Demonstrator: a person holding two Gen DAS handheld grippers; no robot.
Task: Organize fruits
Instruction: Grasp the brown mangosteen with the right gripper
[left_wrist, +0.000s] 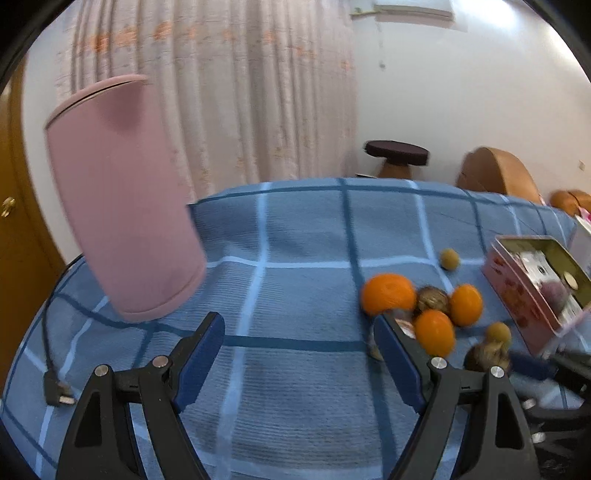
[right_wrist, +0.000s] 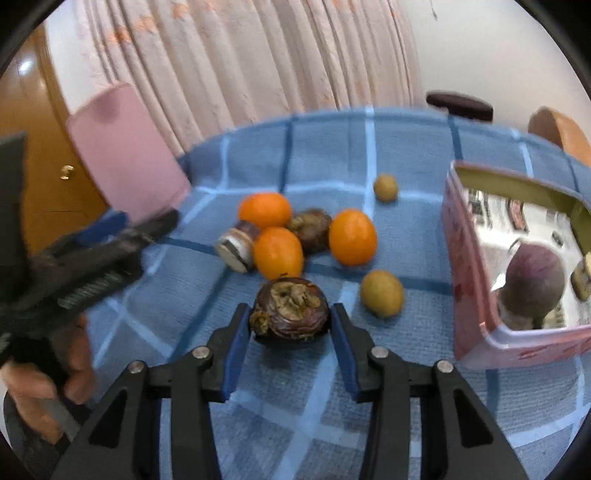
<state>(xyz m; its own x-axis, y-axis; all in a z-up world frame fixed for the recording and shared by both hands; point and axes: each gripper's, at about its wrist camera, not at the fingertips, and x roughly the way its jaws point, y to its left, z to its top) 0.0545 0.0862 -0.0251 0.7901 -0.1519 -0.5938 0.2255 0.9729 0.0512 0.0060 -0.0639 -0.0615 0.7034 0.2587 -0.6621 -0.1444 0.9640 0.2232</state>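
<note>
Three oranges (right_wrist: 277, 253) sit bunched mid-cloth (right_wrist: 406, 147) with a brown fruit (right_wrist: 310, 229) among them, two small green ones (right_wrist: 382, 292) lie apart from the bunch, and what I take to be a cut stub (right_wrist: 238, 245) lies at the left, though blur makes that unsure. My right gripper (right_wrist: 290, 328) is wide around a dark wrinkled fruit (right_wrist: 290, 314) resting on the cloth; the pads (right_wrist: 236, 350) flank it, and I cannot tell whether they touch it yet. My left gripper (left_wrist: 299, 350) hangs well open and empty over bare cloth, left of the bunch, near the pink cylinder (left_wrist: 122, 199). At the right stands the pink tin (right_wrist: 469, 266), open on top, with a purple fruit (right_wrist: 533, 282) already inside. I judge the step in hand to be picking up the wrinkled fruit, with most of the sorting left. Next I need to squeeze gently, since the skin looks soft and broken on top, lift straight, swing right over the tin's near wall, and let go low so it doesn't knock the purple one.
</note>
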